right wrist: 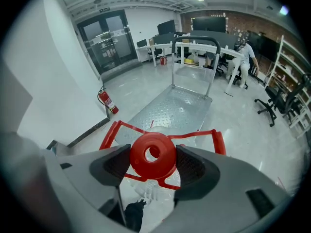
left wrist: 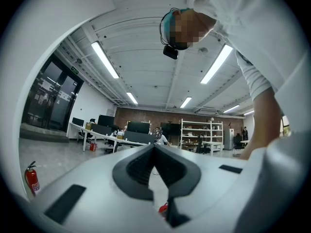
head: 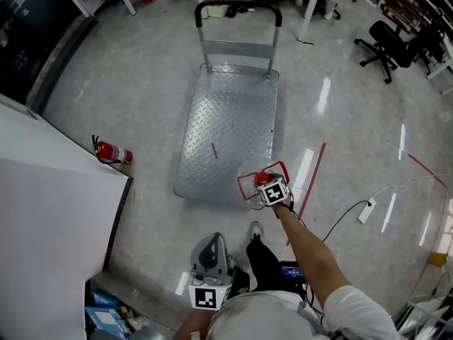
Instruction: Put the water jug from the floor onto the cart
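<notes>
Pinching the red cap (right wrist: 153, 154) of the water jug (head: 252, 178), the right gripper (right wrist: 153, 165) has one dark jaw pressed against each side of the cap. The jug's red handle frame (right wrist: 112, 131) spreads out to both sides beyond the jaws. Its clear body hangs below them and is mostly hidden in the right gripper view. In the head view the jug is at the near right corner of the cart (head: 228, 122), over the edge of the ribbed steel deck. I cannot tell whether its base rests on the deck. The person's outstretched arm (head: 311, 250) reaches down to this gripper.

The left gripper (head: 211, 242) is held close to the person's body, well apart from the cart. Its jaws are pressed together with nothing between them.

The cart's black push handle (head: 238, 6) stands at its far end. A red fire extinguisher (head: 112, 152) lies on the floor near the cart's left edge, beside a white wall. A white power strip (head: 366, 211) lies on the floor off to the right.
</notes>
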Tool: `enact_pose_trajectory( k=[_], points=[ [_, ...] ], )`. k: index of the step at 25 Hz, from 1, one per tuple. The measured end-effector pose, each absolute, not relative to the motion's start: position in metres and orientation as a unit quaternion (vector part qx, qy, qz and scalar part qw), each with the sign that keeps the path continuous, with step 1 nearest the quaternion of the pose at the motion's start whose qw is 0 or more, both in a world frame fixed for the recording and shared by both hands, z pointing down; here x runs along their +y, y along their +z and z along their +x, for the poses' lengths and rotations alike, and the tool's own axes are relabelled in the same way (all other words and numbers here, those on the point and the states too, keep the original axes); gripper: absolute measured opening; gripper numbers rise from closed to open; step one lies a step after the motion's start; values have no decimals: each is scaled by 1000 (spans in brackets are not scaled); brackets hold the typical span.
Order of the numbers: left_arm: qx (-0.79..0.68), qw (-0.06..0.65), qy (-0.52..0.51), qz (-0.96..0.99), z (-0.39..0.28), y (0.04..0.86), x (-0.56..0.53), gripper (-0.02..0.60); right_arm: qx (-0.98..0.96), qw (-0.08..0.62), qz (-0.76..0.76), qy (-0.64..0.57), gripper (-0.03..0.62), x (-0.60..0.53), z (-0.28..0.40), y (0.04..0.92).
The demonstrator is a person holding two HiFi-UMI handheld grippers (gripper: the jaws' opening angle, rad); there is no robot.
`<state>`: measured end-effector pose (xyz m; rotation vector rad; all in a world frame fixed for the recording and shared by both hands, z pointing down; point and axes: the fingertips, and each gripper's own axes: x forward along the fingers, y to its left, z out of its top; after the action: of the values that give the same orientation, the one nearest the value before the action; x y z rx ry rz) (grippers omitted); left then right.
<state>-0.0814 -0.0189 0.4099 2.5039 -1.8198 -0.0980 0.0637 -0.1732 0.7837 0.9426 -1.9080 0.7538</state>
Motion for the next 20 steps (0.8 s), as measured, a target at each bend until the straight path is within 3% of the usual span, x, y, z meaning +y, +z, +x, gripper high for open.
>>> enact_pose_trajectory(
  k=[20],
  points=[
    [-583, 31, -30, 811, -83, 412, -12, 3, -759, 421, 397, 298, 295, -165, 83, 789]
  ],
)
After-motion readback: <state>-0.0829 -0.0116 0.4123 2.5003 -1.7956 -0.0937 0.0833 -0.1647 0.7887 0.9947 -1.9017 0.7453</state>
